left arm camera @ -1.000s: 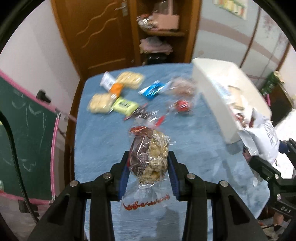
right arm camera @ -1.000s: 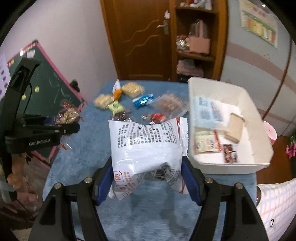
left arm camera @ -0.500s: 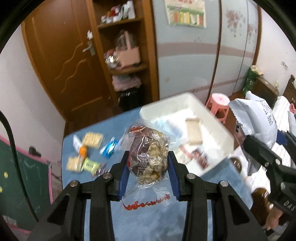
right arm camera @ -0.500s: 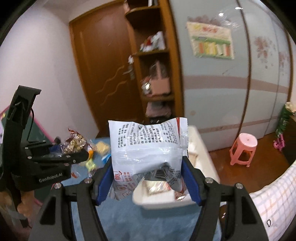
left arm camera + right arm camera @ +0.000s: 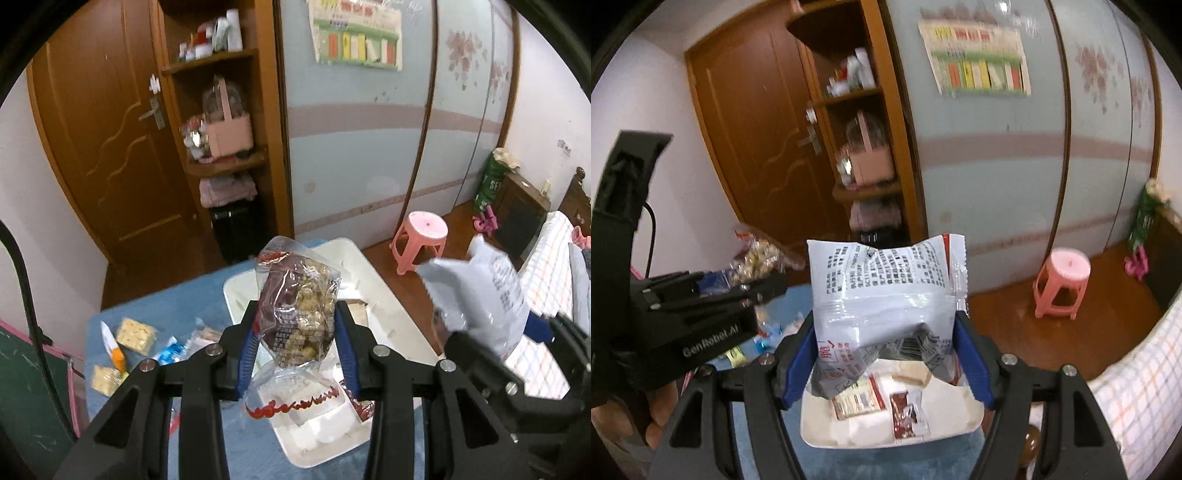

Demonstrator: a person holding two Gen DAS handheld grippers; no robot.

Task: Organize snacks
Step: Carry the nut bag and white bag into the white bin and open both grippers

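Left gripper [image 5: 297, 345] still pinching a clear peanut-snack packet [image 5: 299, 314] between closed blue pads, now hanging over the white bin [image 5: 391, 310] instead of the blue table [image 5: 177, 306]. Right gripper [image 5: 886, 360] still clamping a white printed snack bag [image 5: 882, 295], now riding above the bin's near end. Both cameras tilting up toward the wardrobe since a second ago. Leftover snacks [image 5: 135, 334] lying at 9 o'clock from the bin.
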